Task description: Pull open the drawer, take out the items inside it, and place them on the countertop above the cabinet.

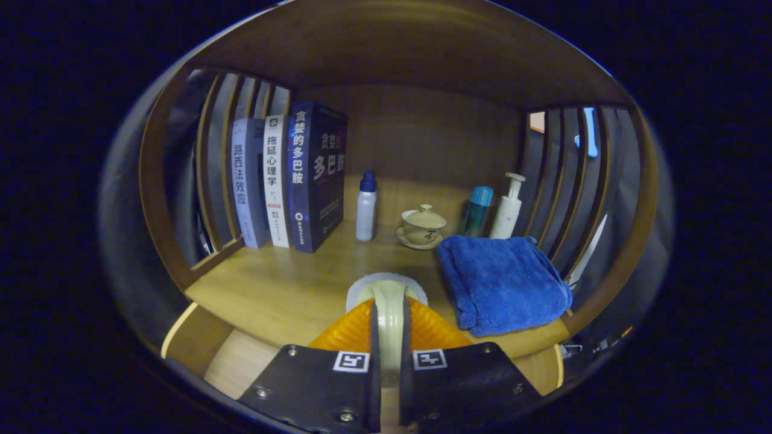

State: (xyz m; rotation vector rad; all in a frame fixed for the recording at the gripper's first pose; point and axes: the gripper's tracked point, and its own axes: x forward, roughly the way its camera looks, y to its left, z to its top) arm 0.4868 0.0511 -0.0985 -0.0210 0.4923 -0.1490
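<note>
My gripper point(390, 364) is shut on the cream handle point(390, 313) of an orange ribbed brush-like item point(356, 331) with a white round pad point(368, 283) at its far end. The item is held over the front part of the wooden countertop point(283, 289); whether it touches the wood I cannot tell. Below the countertop's front edge shows a light wooden surface point(241, 361), partly hidden by my fingers.
Three upright books point(289, 181) stand at the back left. Beyond the fingers stand a white bottle with a blue cap point(366, 208), a lidded tea cup on a saucer point(422, 228), a teal bottle point(477, 211) and a white pump bottle point(506, 208). A folded blue towel point(500, 283) lies right of the held item. Slatted walls flank both sides.
</note>
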